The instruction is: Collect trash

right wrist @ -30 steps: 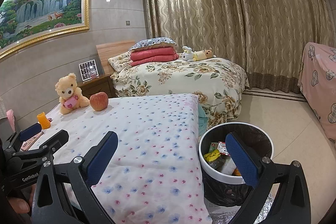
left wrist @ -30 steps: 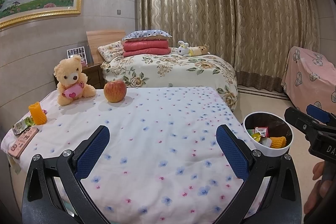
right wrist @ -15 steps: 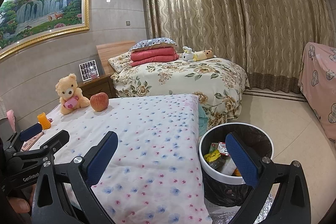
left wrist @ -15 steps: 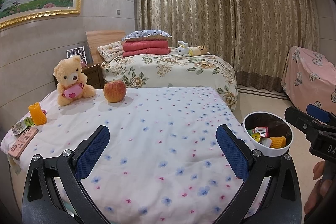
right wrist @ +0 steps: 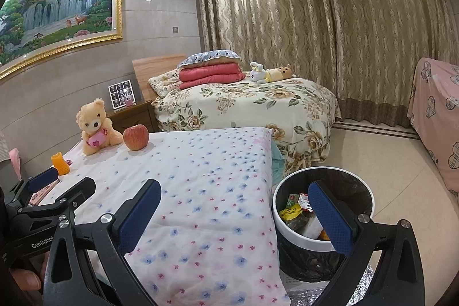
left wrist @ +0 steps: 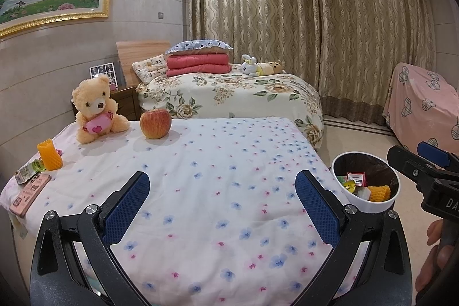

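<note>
A white trash bin (left wrist: 370, 207) (right wrist: 289, 231) with a black liner stands on the floor right of the flowered bed (left wrist: 229, 177) (right wrist: 206, 185) and holds wrappers and an orange foam net. My left gripper (left wrist: 222, 202) hovers open over the bed's near end, nothing between its fingers. My right gripper (right wrist: 235, 208) is open too, its right finger over the bin, its left over the bed edge. On the bed's far left lie an orange foam net (left wrist: 49, 155) (right wrist: 60, 163), a small wrapper (left wrist: 28, 171) and a pink flat box (left wrist: 30, 194).
A teddy bear (left wrist: 96, 109) (right wrist: 96, 126) and an apple (left wrist: 155, 124) (right wrist: 135, 137) sit at the bed's far end. Behind are a second bed (left wrist: 229, 93), a nightstand (left wrist: 126, 102) and curtains. A pink-covered piece of furniture (left wrist: 424, 105) stands right. A hand (left wrist: 436, 248) holds the right gripper.
</note>
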{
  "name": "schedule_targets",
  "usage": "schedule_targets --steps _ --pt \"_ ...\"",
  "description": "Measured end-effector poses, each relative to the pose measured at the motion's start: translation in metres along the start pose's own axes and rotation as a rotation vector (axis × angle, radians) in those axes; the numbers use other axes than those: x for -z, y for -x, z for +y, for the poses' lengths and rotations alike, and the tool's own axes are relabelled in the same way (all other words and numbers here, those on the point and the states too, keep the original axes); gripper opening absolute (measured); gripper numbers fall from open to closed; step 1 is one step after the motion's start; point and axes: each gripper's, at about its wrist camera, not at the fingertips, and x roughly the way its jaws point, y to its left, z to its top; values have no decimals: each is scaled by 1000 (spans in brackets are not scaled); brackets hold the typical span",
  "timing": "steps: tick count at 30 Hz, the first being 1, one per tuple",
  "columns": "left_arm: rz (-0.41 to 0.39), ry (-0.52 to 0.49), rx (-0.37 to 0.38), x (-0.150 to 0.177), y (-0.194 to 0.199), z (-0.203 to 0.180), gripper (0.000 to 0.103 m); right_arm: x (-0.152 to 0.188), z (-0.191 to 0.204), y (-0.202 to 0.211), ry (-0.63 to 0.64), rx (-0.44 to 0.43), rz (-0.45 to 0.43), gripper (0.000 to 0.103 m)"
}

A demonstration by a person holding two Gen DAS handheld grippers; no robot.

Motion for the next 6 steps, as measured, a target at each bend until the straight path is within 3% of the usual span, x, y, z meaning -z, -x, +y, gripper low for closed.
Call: schedule_targets --steps 6 --pt "14 5 4 4 -5 4 103 0 1 -5 -3 -3 15 103"
